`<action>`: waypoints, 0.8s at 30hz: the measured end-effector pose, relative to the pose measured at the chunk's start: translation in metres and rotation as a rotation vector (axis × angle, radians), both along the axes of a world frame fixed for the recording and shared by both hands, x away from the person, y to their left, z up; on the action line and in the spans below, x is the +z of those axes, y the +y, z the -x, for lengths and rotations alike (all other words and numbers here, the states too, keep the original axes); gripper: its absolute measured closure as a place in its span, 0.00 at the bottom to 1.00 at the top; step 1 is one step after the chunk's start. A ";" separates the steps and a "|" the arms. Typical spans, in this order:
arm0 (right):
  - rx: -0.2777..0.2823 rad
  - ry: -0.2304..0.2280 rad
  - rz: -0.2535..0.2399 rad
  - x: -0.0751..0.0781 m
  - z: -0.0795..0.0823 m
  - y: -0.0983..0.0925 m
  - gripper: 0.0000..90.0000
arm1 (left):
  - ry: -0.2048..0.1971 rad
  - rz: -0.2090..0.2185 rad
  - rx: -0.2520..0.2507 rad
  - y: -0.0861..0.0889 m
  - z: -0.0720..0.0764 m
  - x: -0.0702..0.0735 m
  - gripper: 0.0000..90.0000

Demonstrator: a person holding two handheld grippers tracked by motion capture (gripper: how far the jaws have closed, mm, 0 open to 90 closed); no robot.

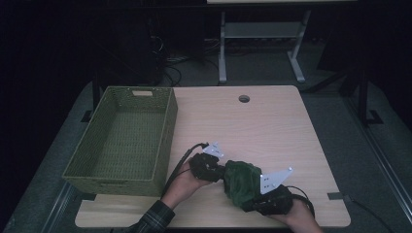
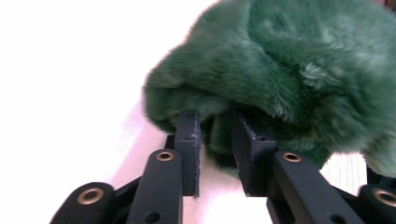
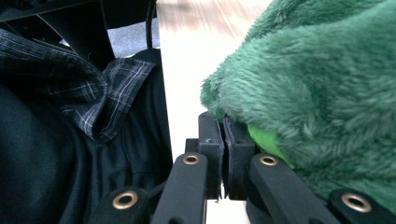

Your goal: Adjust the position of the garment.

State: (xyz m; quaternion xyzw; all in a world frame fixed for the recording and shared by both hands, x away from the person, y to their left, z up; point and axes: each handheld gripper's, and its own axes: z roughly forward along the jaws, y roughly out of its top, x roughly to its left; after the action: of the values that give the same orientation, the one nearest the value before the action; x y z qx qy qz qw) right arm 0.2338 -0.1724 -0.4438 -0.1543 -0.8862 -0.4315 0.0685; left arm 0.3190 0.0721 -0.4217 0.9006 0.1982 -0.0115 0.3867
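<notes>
The green plush cloth (image 1: 241,180) sits bunched near the table's (image 1: 272,126) near edge, between your two grippers. Your right gripper (image 3: 223,140) is clenched on a fold of it. Your left gripper (image 2: 215,135) has its jaws parted, fur lying between them. The green woven basket (image 1: 124,141) stands at the left edge.

Basket (image 1: 121,141) left of plush toy (image 1: 241,180)

Wooden table (image 1: 272,126) with wicker basket (image 1: 121,141), green plush (image 1: 240,182).
</notes>
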 end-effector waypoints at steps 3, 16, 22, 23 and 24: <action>0.002 -0.002 -0.002 -0.001 -0.002 0.001 0.97 | -0.010 0.025 0.022 0.011 0.001 0.012 0.73; 0.007 -0.004 0.003 -0.001 -0.003 0.004 0.97 | -0.046 0.142 -0.023 0.015 0.020 0.053 0.53; 0.010 -0.005 0.005 0.000 -0.003 0.004 0.97 | -0.019 0.123 -0.066 -0.001 0.022 0.042 0.63; 0.010 -0.005 0.005 0.000 -0.003 0.004 0.97 | -0.025 0.110 -0.067 -0.002 0.023 0.039 0.71; 0.010 -0.005 0.007 0.000 -0.004 0.004 0.97 | -0.033 0.095 -0.070 -0.002 0.024 0.037 0.80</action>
State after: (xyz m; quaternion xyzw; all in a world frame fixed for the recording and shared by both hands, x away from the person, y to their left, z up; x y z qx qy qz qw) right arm 0.2373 -0.1686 -0.4440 -0.1490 -0.8886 -0.4286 0.0679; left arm 0.2949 0.0701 -0.3844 0.8875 0.1595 -0.0195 0.4318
